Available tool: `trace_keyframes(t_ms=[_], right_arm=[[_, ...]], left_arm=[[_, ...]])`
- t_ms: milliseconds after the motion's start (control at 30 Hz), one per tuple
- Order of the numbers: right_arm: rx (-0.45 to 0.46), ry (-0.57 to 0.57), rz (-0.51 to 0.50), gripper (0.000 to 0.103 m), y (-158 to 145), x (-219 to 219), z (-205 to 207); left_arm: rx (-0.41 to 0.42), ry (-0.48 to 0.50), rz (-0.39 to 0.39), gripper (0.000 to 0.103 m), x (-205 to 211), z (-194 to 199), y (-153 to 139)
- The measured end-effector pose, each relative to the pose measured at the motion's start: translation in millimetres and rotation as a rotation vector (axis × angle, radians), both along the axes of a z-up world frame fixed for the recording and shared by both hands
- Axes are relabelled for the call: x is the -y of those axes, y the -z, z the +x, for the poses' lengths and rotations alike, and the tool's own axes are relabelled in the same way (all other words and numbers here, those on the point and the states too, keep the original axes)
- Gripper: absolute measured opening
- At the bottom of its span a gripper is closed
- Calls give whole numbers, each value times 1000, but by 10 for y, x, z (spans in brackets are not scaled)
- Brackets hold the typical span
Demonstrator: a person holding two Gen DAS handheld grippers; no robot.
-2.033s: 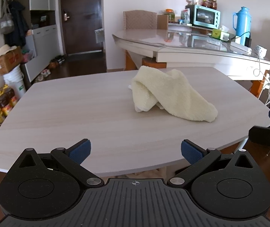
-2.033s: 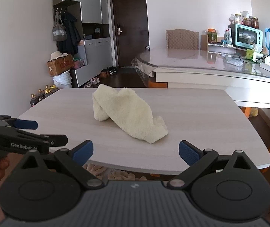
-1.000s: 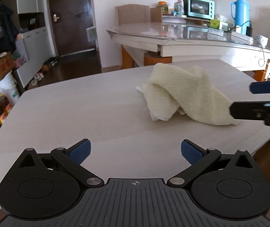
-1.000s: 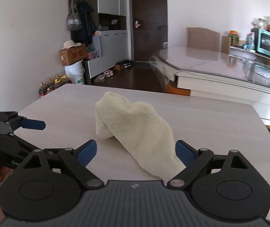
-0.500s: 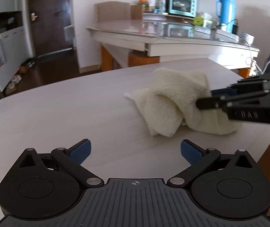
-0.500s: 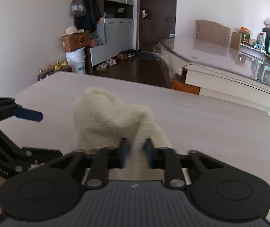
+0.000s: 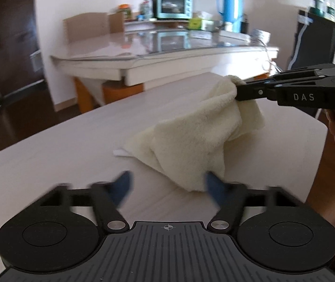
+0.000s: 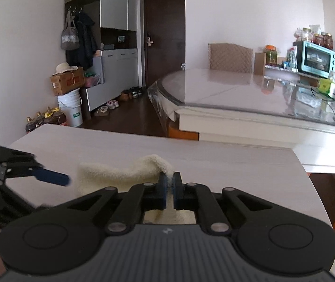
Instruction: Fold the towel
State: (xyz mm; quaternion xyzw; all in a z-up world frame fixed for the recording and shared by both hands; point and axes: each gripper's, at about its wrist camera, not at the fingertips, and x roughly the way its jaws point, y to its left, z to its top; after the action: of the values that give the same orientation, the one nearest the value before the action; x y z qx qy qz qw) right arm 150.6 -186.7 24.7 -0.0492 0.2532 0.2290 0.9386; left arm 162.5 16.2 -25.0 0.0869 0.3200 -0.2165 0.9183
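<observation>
The towel (image 7: 198, 138) lies crumpled on the near part of the pale table (image 7: 50, 155), with one end raised off the surface. The right gripper (image 8: 170, 183) is closed tight on that raised end, and a thin fold of cloth is pinched between its blue pads. In the left wrist view this end is at the far right, and from there the towel slopes down to the near left, so its long axis runs on a diagonal from the pinched corner toward the left gripper (image 7: 168, 186). The low free end rests on the table just in front of the left gripper and a little to its right, almost touching its right finger. The jaws of the left gripper have just been closing; they are half open, and no cloth is between them yet. The left gripper is clearly the nearer one to the free end, so it probably needs only a short reach forward and to the right to take it.
</observation>
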Motion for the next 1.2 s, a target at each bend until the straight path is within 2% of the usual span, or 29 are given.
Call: trace_keyframes(t_ms=[167, 200, 233, 300, 400, 500, 600, 733, 833, 967, 1067, 1133, 1200], right_arm=[[-33, 0, -13, 6, 91, 69, 0], [-36, 5, -12, 6, 104, 84, -8], [-39, 7, -12, 6, 113, 97, -17], [-52, 18, -10, 6, 147, 146, -19], [-64, 20, -11, 6, 174, 173, -23], [-90, -10, -1, 6, 195, 169, -22], [-125, -67, 8, 7, 234, 119, -57], [-157, -135, 16, 15, 266, 52, -103], [-162, -174, 78, 20, 195, 64, -152], [-117, -160, 105, 28, 91, 113, -128], [-104, -122, 117, 34, 61, 142, -46], [-97, -101, 115, 45, 51, 149, 7], [-91, -84, 96, 46, 61, 132, 51]], left_arm=[[0, 56, 14, 66, 222, 127, 58], [-4, 62, 15, 55, 239, 135, 70], [-11, 72, 12, 36, 257, 146, 81], [-9, 86, 10, 18, 279, 145, 79], [24, 82, 10, 12, 215, 61, 28], [50, 71, 18, 12, 107, -40, -26], [32, 74, 59, 11, -29, -195, -34], [3, 84, 117, 11, -128, -402, 15], [-2, 93, 136, 12, -187, -511, 49], [-4, 103, 135, 13, -302, -650, 74], [-10, 113, 118, 21, -382, -713, 60], [-12, 122, 107, 28, -428, -745, 44], [-13, 126, 86, 33, -503, -783, 12]])
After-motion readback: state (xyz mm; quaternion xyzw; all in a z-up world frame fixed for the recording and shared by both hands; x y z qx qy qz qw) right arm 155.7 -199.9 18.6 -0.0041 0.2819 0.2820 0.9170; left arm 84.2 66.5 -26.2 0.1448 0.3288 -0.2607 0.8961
